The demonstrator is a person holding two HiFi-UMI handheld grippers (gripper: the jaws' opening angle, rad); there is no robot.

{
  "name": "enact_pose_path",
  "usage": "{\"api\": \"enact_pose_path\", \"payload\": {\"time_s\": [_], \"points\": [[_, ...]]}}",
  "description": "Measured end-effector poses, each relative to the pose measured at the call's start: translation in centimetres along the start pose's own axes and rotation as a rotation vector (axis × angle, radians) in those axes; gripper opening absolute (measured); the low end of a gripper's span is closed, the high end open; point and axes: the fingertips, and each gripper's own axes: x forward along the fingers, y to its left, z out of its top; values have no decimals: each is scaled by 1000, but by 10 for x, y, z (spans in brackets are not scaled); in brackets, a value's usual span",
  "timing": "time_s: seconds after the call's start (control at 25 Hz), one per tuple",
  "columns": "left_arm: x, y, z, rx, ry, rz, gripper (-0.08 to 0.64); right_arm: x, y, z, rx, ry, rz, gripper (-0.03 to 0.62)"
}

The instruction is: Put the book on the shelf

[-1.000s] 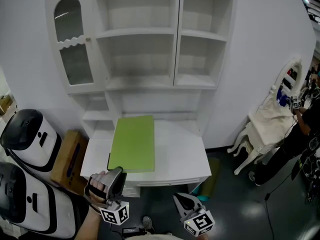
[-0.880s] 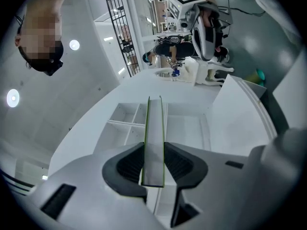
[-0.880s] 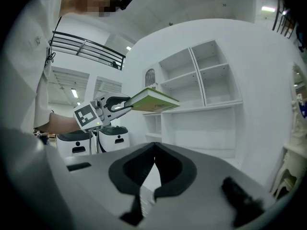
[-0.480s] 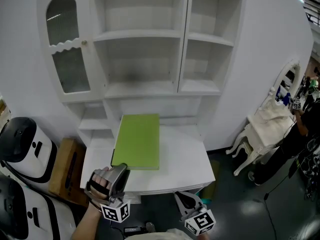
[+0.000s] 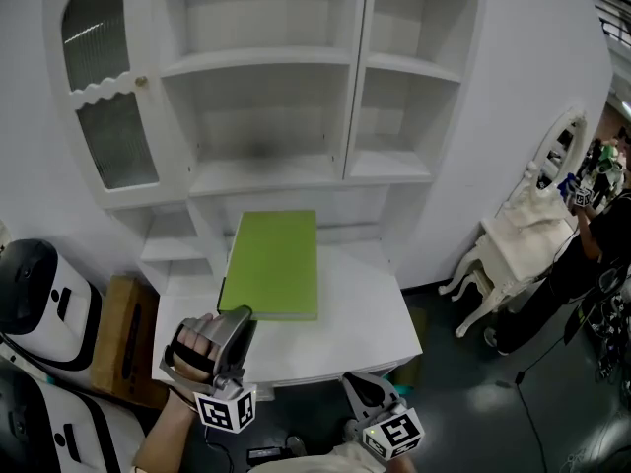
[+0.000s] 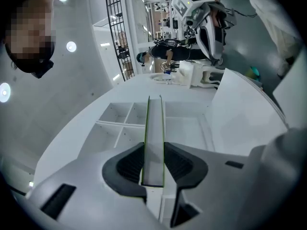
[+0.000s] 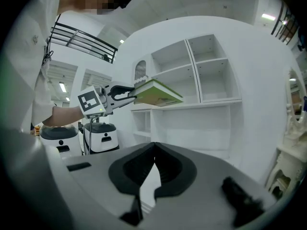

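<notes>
A green book [image 5: 271,262] lies flat in the air over the white desk [image 5: 360,313], in front of the white shelf unit [image 5: 286,62]. My left gripper [image 5: 233,320] is shut on the book's near left corner. In the left gripper view the book [image 6: 154,128] runs edge-on between the two pads [image 6: 132,164]. From the right gripper view the book [image 7: 157,94] hangs level with a lower shelf, with the left gripper [image 7: 121,94] on it. My right gripper [image 5: 363,390] stays low at the desk's front edge, shut and empty [image 7: 153,164].
The shelf unit has open compartments and a glass door [image 5: 99,97] at the left. White and black machines [image 5: 39,304] and a cardboard box [image 5: 120,335] stand left of the desk. A white ornate chair [image 5: 508,254] and a person [image 5: 592,239] are at the right.
The left gripper has carried the book up and a little farther toward the shelves. The right gripper has stayed low at the desk's front.
</notes>
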Motion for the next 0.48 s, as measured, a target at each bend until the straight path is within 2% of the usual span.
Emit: {"api": "enact_pose_path", "payload": {"time_s": [0.48], "points": [[74, 18, 41, 19, 8, 0, 135, -1, -81, 15, -1, -31, -8, 14]]}}
